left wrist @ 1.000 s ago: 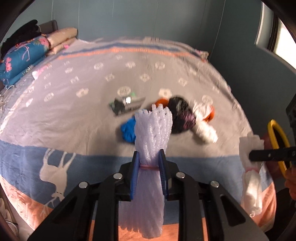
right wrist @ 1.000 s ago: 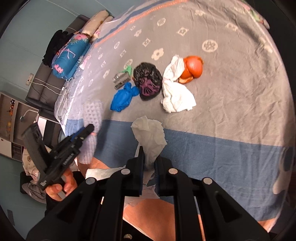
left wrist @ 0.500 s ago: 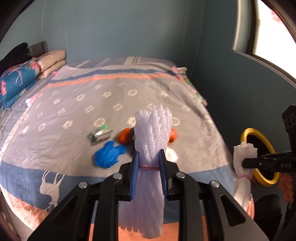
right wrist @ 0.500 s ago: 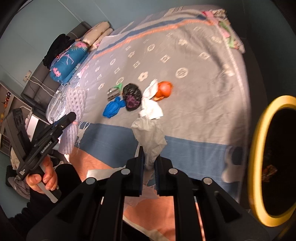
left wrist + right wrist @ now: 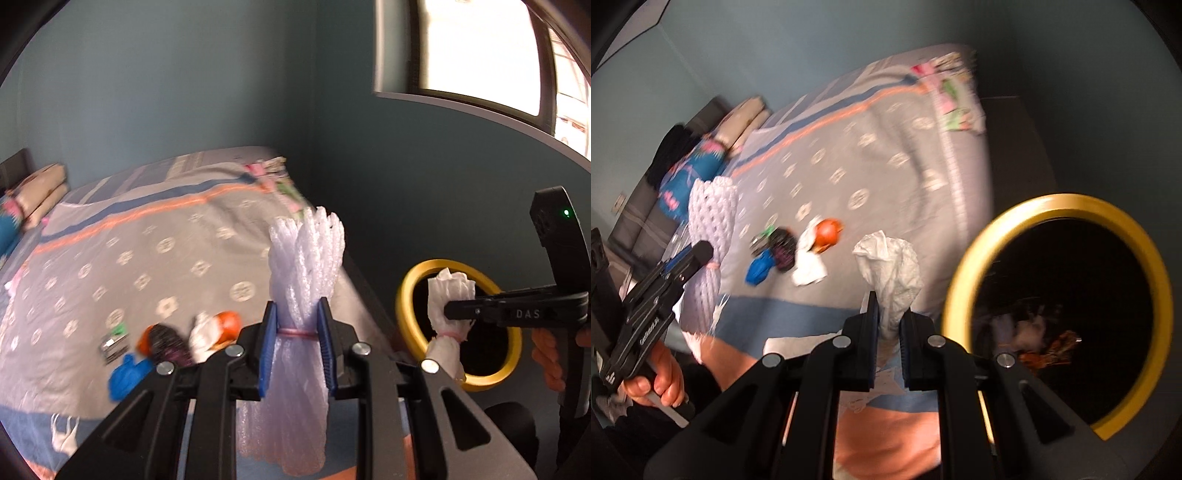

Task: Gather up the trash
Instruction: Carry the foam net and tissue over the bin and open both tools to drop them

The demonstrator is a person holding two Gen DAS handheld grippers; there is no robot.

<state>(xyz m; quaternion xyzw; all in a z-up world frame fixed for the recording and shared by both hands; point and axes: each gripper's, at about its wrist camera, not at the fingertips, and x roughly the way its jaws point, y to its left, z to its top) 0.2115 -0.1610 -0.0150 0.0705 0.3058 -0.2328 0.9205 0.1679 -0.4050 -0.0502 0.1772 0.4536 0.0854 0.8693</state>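
Note:
My left gripper (image 5: 295,334) is shut on a white foam net sleeve (image 5: 304,266), held upright above the bed's edge. My right gripper (image 5: 889,325) is shut on a crumpled white tissue (image 5: 892,269); in the left wrist view the tissue (image 5: 448,295) hangs in front of the bin's mouth. The bin (image 5: 964,266) has a yellow rim and a black inside, with some trash at its bottom; it stands by the bed (image 5: 406,295). More trash lies on the bed: a blue wad (image 5: 759,267), a black bag (image 5: 783,243), white paper (image 5: 809,267), an orange piece (image 5: 829,232).
The bed (image 5: 129,258) has a grey patterned cover with blue and orange stripes. Pillows (image 5: 701,166) lie at its far end. A teal wall and a window (image 5: 480,48) are behind the bin. A small green-and-grey wrapper (image 5: 114,338) lies by the trash pile.
Both grippers have swung right, away from the bed toward the bin. The bin now fills more of the right wrist view, and the tissue is now in front of its mouth.

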